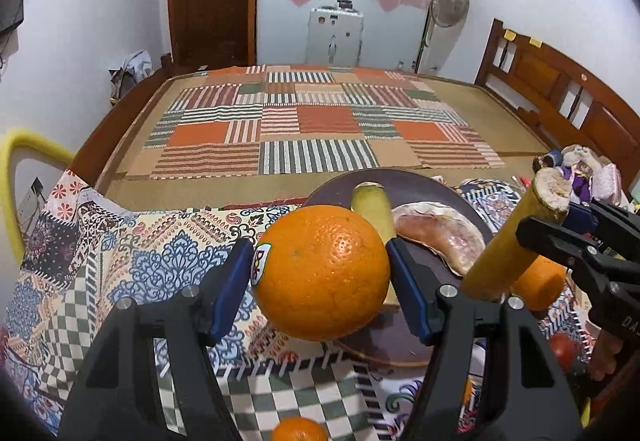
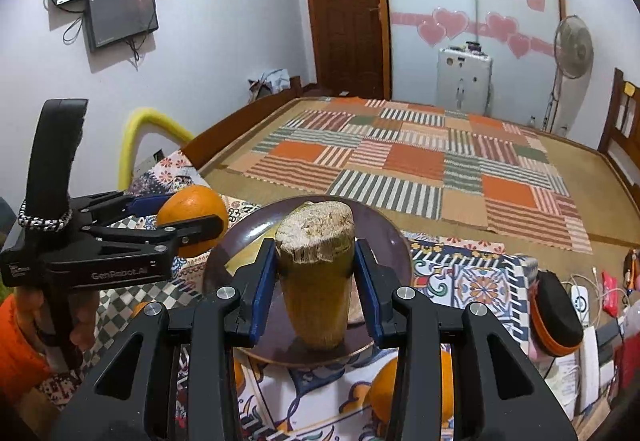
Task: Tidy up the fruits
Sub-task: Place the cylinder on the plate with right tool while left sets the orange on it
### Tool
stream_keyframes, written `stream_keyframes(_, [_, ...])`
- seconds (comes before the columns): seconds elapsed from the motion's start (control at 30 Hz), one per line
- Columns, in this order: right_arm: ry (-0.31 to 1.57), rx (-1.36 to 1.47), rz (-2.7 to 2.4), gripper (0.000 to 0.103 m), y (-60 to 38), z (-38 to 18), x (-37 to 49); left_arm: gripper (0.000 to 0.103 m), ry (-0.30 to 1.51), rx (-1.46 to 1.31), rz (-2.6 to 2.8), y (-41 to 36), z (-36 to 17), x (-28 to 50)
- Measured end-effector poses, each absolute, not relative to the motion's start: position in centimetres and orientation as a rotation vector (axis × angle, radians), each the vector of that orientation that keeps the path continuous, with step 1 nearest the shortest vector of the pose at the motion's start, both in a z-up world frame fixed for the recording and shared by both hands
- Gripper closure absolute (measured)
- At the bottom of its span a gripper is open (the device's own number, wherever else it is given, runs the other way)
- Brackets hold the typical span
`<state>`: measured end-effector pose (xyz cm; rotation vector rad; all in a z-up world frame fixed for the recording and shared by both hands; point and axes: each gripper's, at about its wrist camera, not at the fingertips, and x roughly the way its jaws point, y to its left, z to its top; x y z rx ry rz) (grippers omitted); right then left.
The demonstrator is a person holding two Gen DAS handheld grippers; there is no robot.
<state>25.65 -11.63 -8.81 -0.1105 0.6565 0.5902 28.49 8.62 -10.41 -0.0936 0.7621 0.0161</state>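
Nearest, left wrist view: left gripper (image 1: 320,277) pinching a large orange (image 1: 322,273) between blue pads at 9 and 3 o'clock, fruit held clear above the patterned cloth (image 1: 120,261) at the plate's near-left rim. A small orange (image 1: 299,430) lies on the cloth at 6 o'clock; another orange (image 1: 538,283) sits at 3 o'clock, partly hidden. Right wrist view: right gripper (image 2: 316,273) pressed onto a yellow cut stalk (image 2: 316,281) — sugarcane, by the look of it — held upright over the plate. Next out: dark round plate (image 1: 436,189) carrying a second stalk piece (image 1: 374,209) and a peeled pomelo segment (image 1: 438,237). Beyond, at 12 o'clock: bed with striped patchwork mat (image 1: 320,125), then suitcase, fan and door. Risks, judged: the orange is round and held only at its sides, so a tilt or jolt could roll it out; both grippers converge on one plate and could knock together; a dropped stalk could roll off the rim. Legible writing: "Dole" sticker (image 1: 261,265) on the orange; "GenRobot.AI" on the left gripper's body in the right wrist view.
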Motion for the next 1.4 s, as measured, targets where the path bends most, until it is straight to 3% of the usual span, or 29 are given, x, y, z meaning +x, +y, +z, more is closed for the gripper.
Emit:
stream_keyframes(0.97, [0.908, -0.147, 0.581, 0.068, -8.1, -11.0, 32.9, 0.035, 0.871, -0.071, -0.019, 8.2, -12.4, 33.5])
stream_keyframes(1.4, [0.894, -0.188, 0.562, 0.064, -8.3, -11.1, 32.4, 0.035, 0.875, -0.057, -0.043, 8.0, -12.1, 33.3])
